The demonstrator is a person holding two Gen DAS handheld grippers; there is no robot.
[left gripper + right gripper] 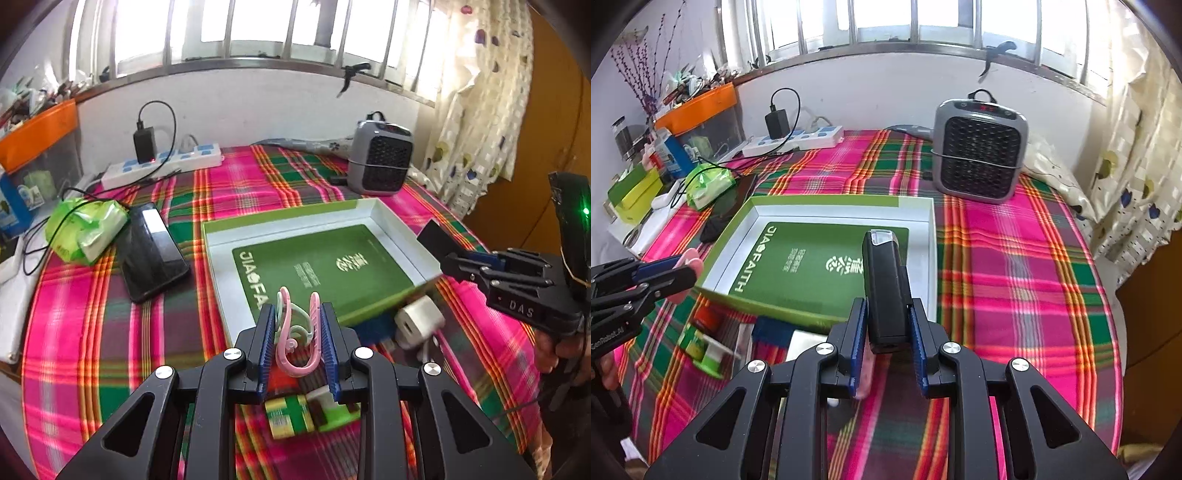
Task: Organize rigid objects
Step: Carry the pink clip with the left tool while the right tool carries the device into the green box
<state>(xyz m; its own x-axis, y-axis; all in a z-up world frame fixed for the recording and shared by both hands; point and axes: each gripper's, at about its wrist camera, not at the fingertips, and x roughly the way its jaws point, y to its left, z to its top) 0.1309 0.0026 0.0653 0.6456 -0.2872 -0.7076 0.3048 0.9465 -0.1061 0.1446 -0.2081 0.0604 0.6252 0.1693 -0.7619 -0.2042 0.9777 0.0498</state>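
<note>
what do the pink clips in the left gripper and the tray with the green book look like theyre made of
Pink clips: probably moulded plastic, smooth and slightly glossy, with thin curved loops in pastel pink and pale green.
Tray: likely cardboard, a matte white inside with a green outer face and sharp folded corners.
Green book: looks like a matte printed cover.

Plaid-covered table [1015,258], pretty cluttered

An open box [932,240], heater [979,147], power strip [798,138] and phone [155,251] are laid on it.

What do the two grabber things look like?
Both are black plastic with shiny silver screws. Each finger has a ridged blue pad inside. The right gripper has white letters on its side and a small green light. The left gripper has white writing too, too blurry to read.
</note>
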